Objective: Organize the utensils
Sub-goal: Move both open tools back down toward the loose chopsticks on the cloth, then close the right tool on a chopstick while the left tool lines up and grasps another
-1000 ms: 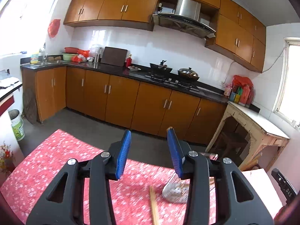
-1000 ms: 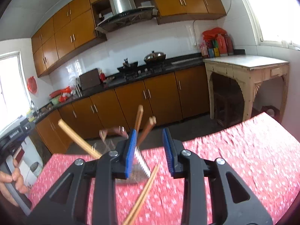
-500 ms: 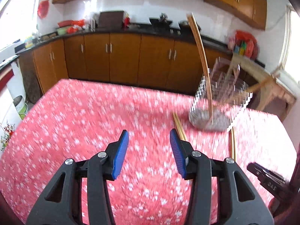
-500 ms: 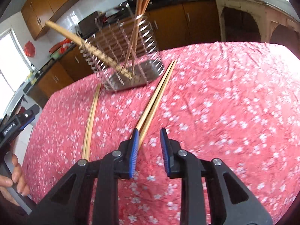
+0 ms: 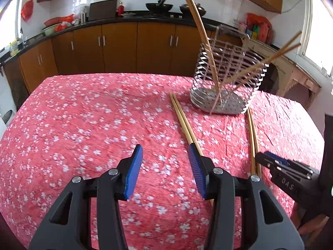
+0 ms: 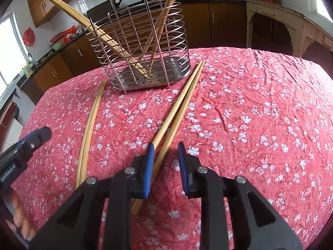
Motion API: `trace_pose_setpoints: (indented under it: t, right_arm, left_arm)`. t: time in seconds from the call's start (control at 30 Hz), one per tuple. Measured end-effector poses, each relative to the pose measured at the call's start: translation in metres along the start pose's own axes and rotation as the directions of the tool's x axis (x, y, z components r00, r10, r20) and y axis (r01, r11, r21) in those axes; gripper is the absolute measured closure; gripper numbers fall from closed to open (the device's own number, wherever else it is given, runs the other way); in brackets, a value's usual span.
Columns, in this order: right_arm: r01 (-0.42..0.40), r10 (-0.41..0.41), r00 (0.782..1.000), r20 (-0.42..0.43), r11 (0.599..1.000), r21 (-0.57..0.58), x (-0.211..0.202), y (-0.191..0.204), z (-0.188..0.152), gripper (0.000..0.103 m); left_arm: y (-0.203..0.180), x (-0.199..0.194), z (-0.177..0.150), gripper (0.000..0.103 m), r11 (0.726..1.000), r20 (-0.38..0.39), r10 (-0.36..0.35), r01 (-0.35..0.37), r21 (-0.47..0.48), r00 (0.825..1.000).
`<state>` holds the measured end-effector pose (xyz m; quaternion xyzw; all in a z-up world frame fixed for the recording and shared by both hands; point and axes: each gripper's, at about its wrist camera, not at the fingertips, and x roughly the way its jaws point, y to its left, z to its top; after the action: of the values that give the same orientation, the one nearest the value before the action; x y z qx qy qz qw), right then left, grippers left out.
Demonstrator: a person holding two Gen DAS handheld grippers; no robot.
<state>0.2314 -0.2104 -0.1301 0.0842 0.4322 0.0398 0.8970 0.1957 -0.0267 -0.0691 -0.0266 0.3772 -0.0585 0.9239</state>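
Note:
A steel wire utensil holder (image 6: 143,58) stands on the red flowered tablecloth (image 6: 260,114) and holds several chopsticks that lean out of it. It also shows in the left wrist view (image 5: 226,79). One pair of chopsticks (image 6: 179,108) lies on the cloth and runs from the holder toward my right gripper (image 6: 165,150), which is open with the near ends between its jaws. A second pair (image 6: 89,129) lies to the left. My left gripper (image 5: 165,152) is open and empty above the cloth, beside the first pair (image 5: 183,123).
Brown kitchen cabinets and a dark counter (image 5: 124,20) with pots line the far wall. A pale wooden side table (image 6: 291,27) stands past the table's right edge. The right gripper also shows in the left wrist view (image 5: 287,175).
Both grippers have tilted down from the room toward the table and come closer to the cloth. My right gripper has lowered around the near ends of the chopstick pair.

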Motion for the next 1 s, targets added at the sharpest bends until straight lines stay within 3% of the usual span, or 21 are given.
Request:
trace_pose_setpoints:
  t: [0.1,0.2,0.3,0.6,0.93,1.0]
  right_arm:
    - [0.014,-0.014,1.0,-0.001,1.0,-0.012,-0.001,-0.004,0.003,0.081]
    - [0.075,-0.075,0.997,0.001,0.996,-0.054,0.002,-0.004,0.004,0.091]
    - [0.086,-0.086,0.996,-0.001,0.996,-0.019,0.0,-0.017,0.006,0.094]
    - [0.106,-0.107,0.994,0.006,0.991,0.084,-0.006,-0.065,0.009,0.095]
    - [0.111,-0.112,0.994,0.013,0.991,0.07,-0.005,-0.066,0.006,0.095]
    - [0.11,-0.111,0.994,0.013,0.992,0.069,-0.007,-0.065,0.005,0.095]
  left_arm:
    - [-0.007,0.006,-0.003,0.057,1.0,-0.024,-0.008,0.008,0.017,1.0]
    - [-0.014,0.01,-0.007,0.057,0.999,-0.047,-0.017,0.019,0.036,0.999]
    - [-0.016,0.013,-0.011,0.057,0.999,-0.065,-0.021,0.024,0.047,0.998]
    - [-0.023,0.021,-0.021,0.057,0.997,-0.115,-0.04,0.046,0.056,0.993]
    - [-0.032,0.026,-0.027,0.059,0.996,-0.126,-0.013,0.024,0.087,0.992]
    - [-0.033,0.028,-0.027,0.065,0.995,-0.123,0.017,-0.005,0.101,0.992]
